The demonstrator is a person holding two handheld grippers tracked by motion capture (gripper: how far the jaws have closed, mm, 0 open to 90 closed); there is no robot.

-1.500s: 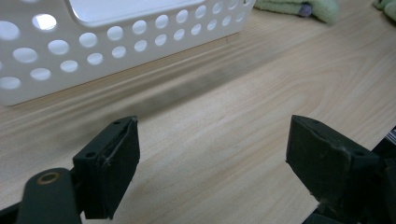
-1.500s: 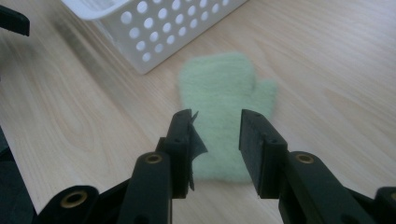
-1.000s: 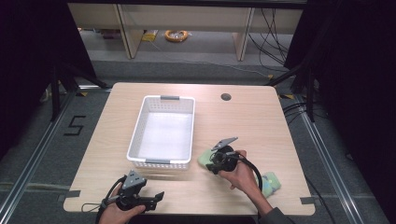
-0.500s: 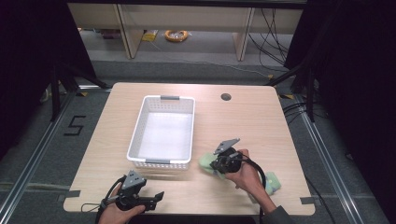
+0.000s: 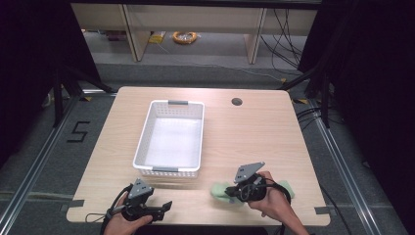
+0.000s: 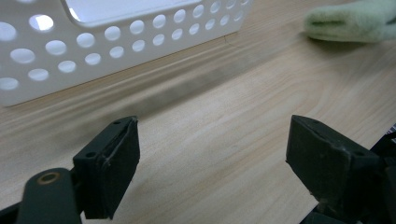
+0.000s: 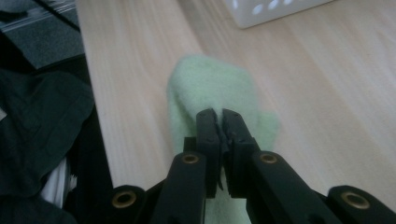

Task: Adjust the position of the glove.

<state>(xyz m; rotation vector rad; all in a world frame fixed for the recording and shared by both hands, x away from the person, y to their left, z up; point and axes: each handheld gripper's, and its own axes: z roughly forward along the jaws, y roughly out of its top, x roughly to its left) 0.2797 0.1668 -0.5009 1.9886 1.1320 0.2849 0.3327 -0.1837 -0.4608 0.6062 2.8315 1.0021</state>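
A pale green cloth point(image 5: 219, 190) lies on the wooden table point(image 5: 254, 137) near its front edge, right of centre. My right gripper point(image 5: 232, 192) points left and is shut on it. In the right gripper view the two jaws point(image 7: 218, 116) are pressed together, pinching a fold of the cloth point(image 7: 210, 79), which bunches ahead of the tips. My left gripper point(image 5: 166, 206) rests at the front left of the table. It is open, with bare wood between its jaws point(image 6: 212, 140). A white perforated basket point(image 5: 147, 132) stands just beyond it.
In the left gripper view the basket wall point(image 6: 116, 42) is close ahead, with the green cloth point(image 6: 355, 21) at the upper right. A round cable hole point(image 5: 237, 102) sits at the table's far right. Black curtains and metal rails flank the table.
My right gripper has moved toward the table's front edge and slightly right, taking the green cloth with it. The left gripper has stayed put.
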